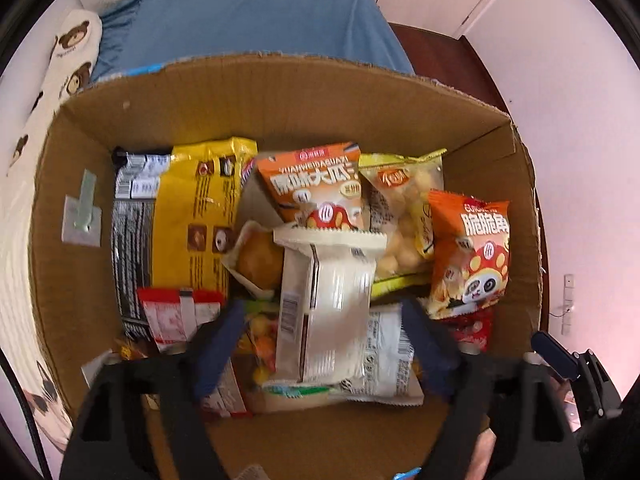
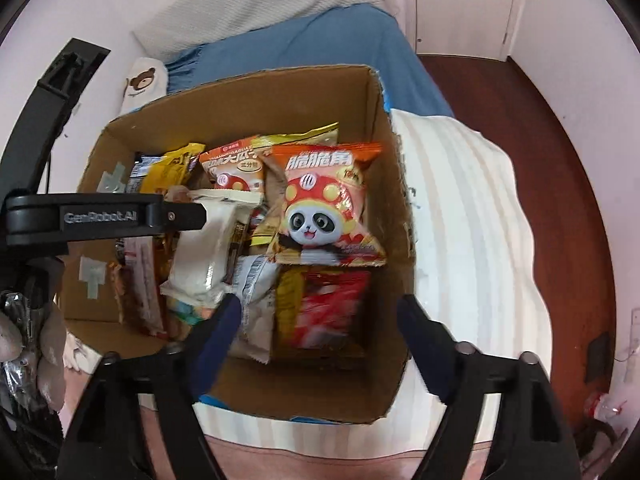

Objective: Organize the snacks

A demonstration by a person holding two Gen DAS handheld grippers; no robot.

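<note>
On a bed with a blue cover (image 2: 320, 48) and striped bedding, both grippers hang over a cardboard box (image 1: 280, 92). The left gripper (image 1: 324, 344), jaws spread and gripping nothing, brackets a white packet (image 1: 328, 292) lying atop the snacks; the right gripper (image 2: 316, 332), likewise released, hovers above a red packet (image 2: 332, 312) below the panda bag (image 2: 324, 212). Both packets look just dropped; next probably means withdrawing for more snacks.

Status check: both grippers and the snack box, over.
Left gripper open over white packet. Right gripper open over red packet, empty. Cardboard box packed with snacks. Nothing in the way.
</note>
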